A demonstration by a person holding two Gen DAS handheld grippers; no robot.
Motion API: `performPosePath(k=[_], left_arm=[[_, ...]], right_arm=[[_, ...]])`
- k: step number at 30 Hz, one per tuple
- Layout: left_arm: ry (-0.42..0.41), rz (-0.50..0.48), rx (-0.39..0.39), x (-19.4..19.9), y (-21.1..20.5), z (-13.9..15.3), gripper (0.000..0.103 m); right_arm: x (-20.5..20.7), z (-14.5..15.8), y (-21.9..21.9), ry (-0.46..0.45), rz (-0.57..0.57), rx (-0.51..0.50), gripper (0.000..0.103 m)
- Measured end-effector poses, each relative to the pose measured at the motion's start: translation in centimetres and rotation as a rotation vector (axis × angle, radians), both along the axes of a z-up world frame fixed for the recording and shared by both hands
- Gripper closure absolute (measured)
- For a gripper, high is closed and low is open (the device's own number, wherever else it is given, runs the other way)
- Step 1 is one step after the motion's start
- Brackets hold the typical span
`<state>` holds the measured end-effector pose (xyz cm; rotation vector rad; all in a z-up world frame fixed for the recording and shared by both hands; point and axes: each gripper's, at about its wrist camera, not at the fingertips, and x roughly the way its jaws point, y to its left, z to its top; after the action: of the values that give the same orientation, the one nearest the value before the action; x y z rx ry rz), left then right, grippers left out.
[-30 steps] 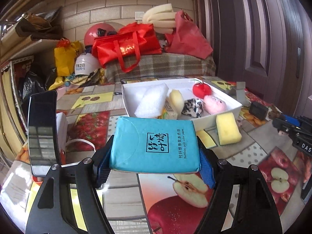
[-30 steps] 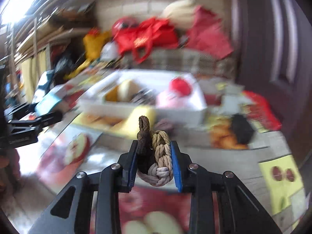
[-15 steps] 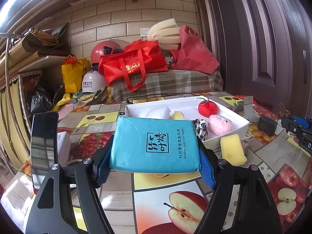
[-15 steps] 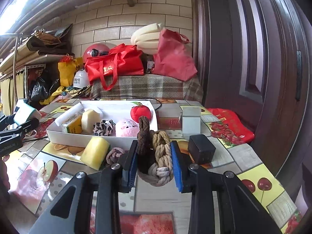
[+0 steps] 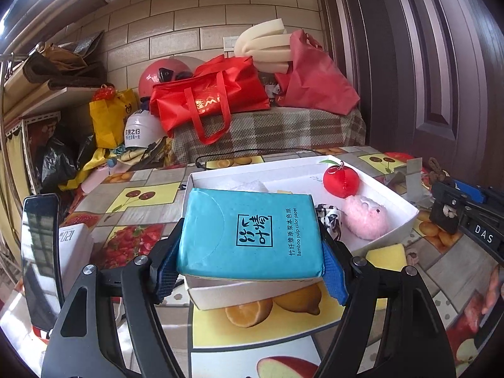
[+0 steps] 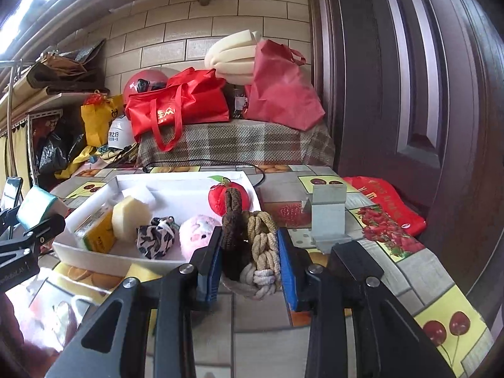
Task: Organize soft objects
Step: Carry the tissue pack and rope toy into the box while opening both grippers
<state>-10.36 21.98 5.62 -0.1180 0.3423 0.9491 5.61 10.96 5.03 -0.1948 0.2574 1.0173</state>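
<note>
Toys and sponges already sit in the white box (image 5: 406, 217), while left gripper (image 5: 250, 266) clamps the tissue pack (image 5: 250, 230) above its near edge and right gripper (image 6: 249, 266) grips braided hair ties (image 6: 252, 245) just beside it, both unplaced.

Sponge (image 5: 386, 252) just before toy-filled tray (image 5: 406, 220)

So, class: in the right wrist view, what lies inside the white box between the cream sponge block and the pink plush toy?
A black-and-white patterned scrunchie lies between the cream sponge block and the pink plush toy inside the white box, shown in the right wrist view.
</note>
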Motion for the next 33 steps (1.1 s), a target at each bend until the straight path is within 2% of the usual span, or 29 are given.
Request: performPosePath(k=[11, 20, 23, 25, 26, 27, 28, 33], left_arm=[[0.015, 0.022, -0.012, 4.6, 4.2, 0.0, 0.027], [0.056, -0.028, -0.06, 7.2, 5.8, -0.2, 0.027], [0.051, -0.018, -0.072, 7.1, 6.0, -0.2, 0.024], [0.035, 0.008, -0.072, 6.8, 6.1, -0.1, 0.021], [0.023, 0.02, -0.071, 6.5, 6.1, -0.1, 0.014], [0.008, 0.034, -0.07, 6.2, 6.1, 0.0, 0.005], [-0.004, 0.043, -0.07, 5.9, 6.1, 0.0, 0.0], [-0.015, 0.056, -0.038, 5.7, 5.6, 0.2, 0.0]], right_arm=[[2.2, 0.4, 5.3, 0.021, 0.005, -0.004, 0.069], [1.9, 0.1, 10.7, 0.033, 0.124, -0.083, 0.069], [1.6, -0.2, 11.5, 0.028, 0.152, -0.124, 0.068], [1.5, -0.1, 11.2, 0.014, 0.127, -0.116, 0.047], [1.7, -0.1, 11.0, 0.018, 0.116, -0.105, 0.041], [2.1, 0.0, 10.8, 0.032, 0.102, -0.09, 0.029], [2.3, 0.1, 10.5, 0.043, 0.096, -0.078, 0.022], [2.2, 0.3, 10.1, 0.031, 0.087, -0.051, 0.02]])
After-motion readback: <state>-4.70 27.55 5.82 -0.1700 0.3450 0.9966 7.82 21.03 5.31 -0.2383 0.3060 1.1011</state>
